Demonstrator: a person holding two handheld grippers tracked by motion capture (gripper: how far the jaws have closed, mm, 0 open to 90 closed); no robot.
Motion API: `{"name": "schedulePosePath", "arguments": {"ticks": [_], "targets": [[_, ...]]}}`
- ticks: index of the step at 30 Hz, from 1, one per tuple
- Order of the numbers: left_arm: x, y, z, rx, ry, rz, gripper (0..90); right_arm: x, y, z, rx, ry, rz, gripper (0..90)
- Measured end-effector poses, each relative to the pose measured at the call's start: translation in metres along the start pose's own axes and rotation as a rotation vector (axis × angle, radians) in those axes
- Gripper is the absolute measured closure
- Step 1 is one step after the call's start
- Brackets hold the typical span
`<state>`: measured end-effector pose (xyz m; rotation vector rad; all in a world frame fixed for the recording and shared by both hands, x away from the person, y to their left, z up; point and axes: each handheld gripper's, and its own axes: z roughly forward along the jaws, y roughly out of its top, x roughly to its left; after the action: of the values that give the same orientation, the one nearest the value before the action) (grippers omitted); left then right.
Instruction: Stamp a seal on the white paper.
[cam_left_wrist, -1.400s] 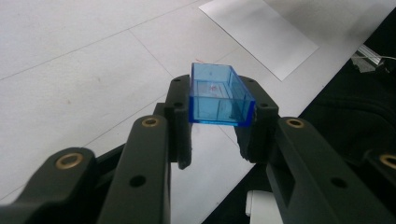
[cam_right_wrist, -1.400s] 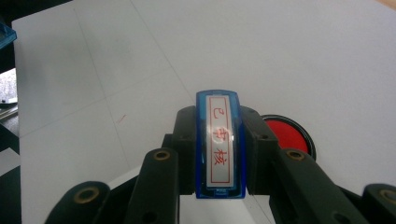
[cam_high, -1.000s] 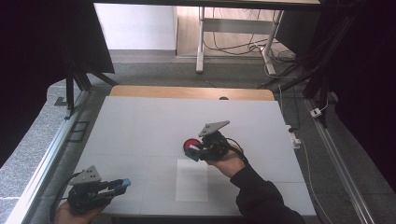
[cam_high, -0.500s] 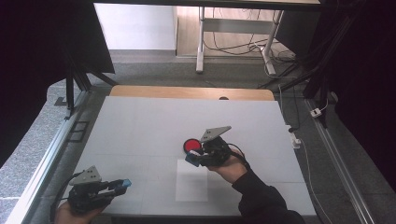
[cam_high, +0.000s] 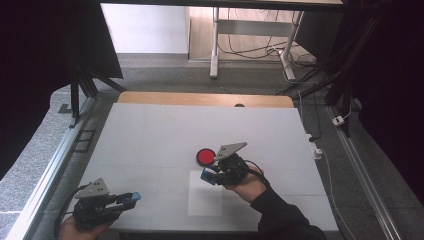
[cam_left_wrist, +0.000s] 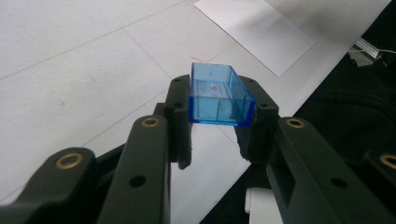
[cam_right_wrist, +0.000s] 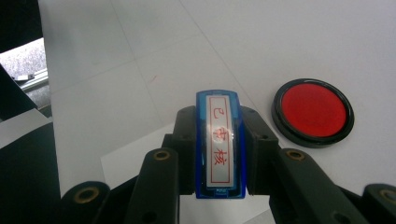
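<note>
At the near left corner of the white bench (cam_high: 150, 135), the left hand-held gripper (cam_high: 131, 198) is held low by the person's left hand (cam_high: 75, 229), its jaws pointing toward the middle of the bench. The jaws pinch a clear blue plastic cap (cam_left_wrist: 218, 95), a small open-sided box; in the left gripper view it sits squarely between the two black pads, touching both, raised off the bench surface. In the high view the same cap shows as a blue spot at the gripper's tip (cam_high: 133, 196).

Farther right, near the front middle of the bench, lies a white sheet of paper (cam_high: 205, 200), flat and square to the bench edge. The left gripper view catches its corner beyond the cap (cam_left_wrist: 254, 32).

Just over the far right corner of that sheet is the right hand-held gripper (cam_high: 207, 176), carried by the person's right hand (cam_high: 245, 182) in a dark sleeve. Its jaws are pressed onto a blue stamp (cam_right_wrist: 220, 144), gripping it by its long sides. In the right gripper view the stamp's face is turned up toward the camera: a white strip with a red frame and red characters.

Just beyond and to the right of that gripper, a round red ink pad (cam_high: 205, 157) in a black rim rests flat on the bench, its lid off, near the stamp but not touching it (cam_right_wrist: 313, 112).
</note>
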<state>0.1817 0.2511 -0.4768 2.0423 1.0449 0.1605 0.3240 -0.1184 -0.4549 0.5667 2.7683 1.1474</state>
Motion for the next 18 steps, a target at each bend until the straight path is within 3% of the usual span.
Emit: {"name": "schedulePosePath", "arguments": {"ticks": [10, 18], "targets": [[0.000, 0.000, 0.000, -0.002, -0.006, -0.001, 68.1, 0.002, -0.005, 0.003, 0.012, -0.004, -0.007, 71.1], [0.000, 0.000, 0.000, 0.001, -0.007, 0.002, 68.1, 0.004, -0.009, 0.013, 0.051, -0.010, -0.022, 71.0]]}}
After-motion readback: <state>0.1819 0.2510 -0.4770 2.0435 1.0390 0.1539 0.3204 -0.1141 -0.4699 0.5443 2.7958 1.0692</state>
